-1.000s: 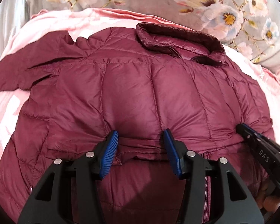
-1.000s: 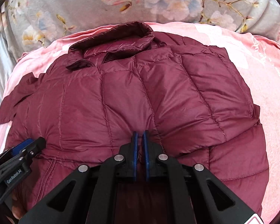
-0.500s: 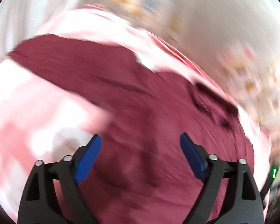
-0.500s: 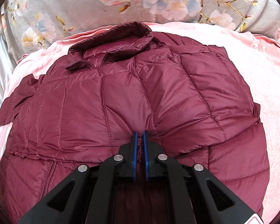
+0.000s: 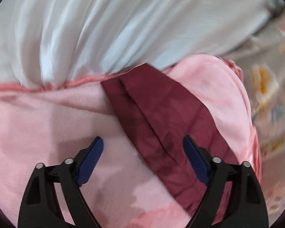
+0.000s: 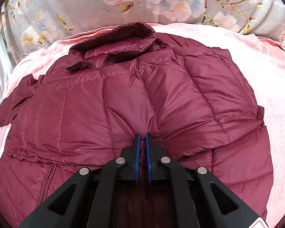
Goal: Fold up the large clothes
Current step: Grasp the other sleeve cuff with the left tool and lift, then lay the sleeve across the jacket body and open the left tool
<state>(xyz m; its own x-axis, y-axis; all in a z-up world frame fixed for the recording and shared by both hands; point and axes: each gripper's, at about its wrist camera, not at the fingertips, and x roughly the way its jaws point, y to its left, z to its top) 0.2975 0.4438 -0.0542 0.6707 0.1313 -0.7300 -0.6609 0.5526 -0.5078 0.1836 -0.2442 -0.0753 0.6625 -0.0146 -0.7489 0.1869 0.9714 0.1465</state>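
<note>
1. Surface: pink blanket on a bed; floral grey bedding at the far side, white-grey sheet at the far left.
2. Left: left gripper, fingers wide apart, holding nothing, hovering over the blanket. Jacket's sleeve runs from the far blanket edge toward the near right; left view is blurred.
3. Centre: maroon puffer jacket lies flat, collar far, lower part doubled up over the body.
4. Right gripper, fingers clamped on the folded jacket edge at near centre.
</note>
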